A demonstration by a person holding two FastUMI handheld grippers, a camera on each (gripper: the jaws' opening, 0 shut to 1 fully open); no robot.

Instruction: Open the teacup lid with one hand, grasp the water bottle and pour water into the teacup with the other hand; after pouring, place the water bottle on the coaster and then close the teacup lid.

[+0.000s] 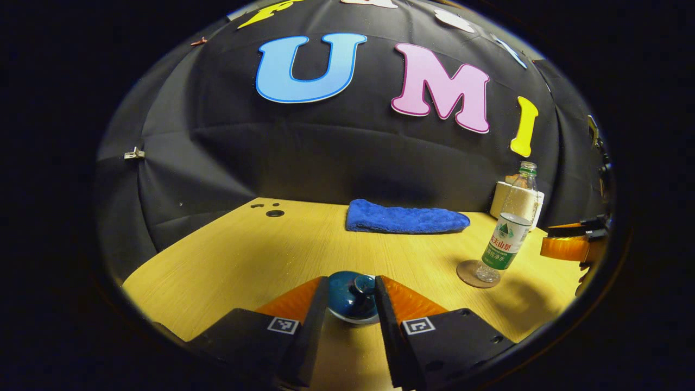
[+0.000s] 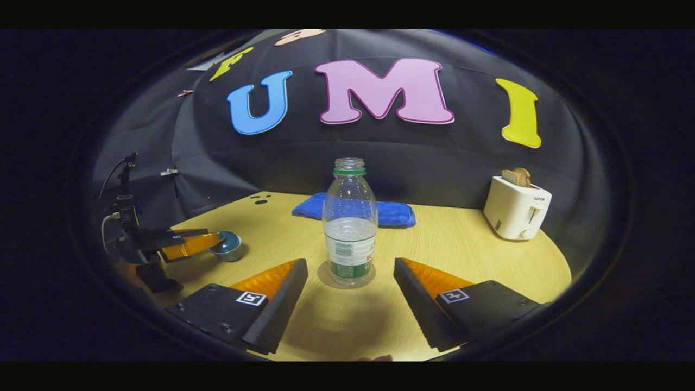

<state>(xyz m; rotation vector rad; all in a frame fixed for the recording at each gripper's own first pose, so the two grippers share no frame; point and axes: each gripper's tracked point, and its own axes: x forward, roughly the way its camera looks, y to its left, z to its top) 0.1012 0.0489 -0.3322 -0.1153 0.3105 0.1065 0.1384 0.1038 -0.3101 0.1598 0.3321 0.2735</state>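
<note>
A teacup with a dark blue lid (image 1: 353,296) stands on the wooden table (image 1: 244,260), the lid resting on it. My left gripper (image 1: 352,285) has a finger against each side of the lid's rim. The right gripper view shows that gripper (image 2: 217,243) at the cup (image 2: 231,247) on the far left. A clear, uncapped water bottle (image 2: 350,228), partly full, stands upright on a round coaster (image 2: 326,277). My right gripper (image 2: 350,265) is open, its fingers spread on either side of the bottle and apart from it. In the left gripper view the bottle (image 1: 510,228) stands at the right.
A folded blue cloth (image 1: 404,217) lies at the back of the table by the wall. A white toaster (image 2: 516,209) with bread in it stands at the back right. Small holes (image 1: 274,213) mark the table's far left corner.
</note>
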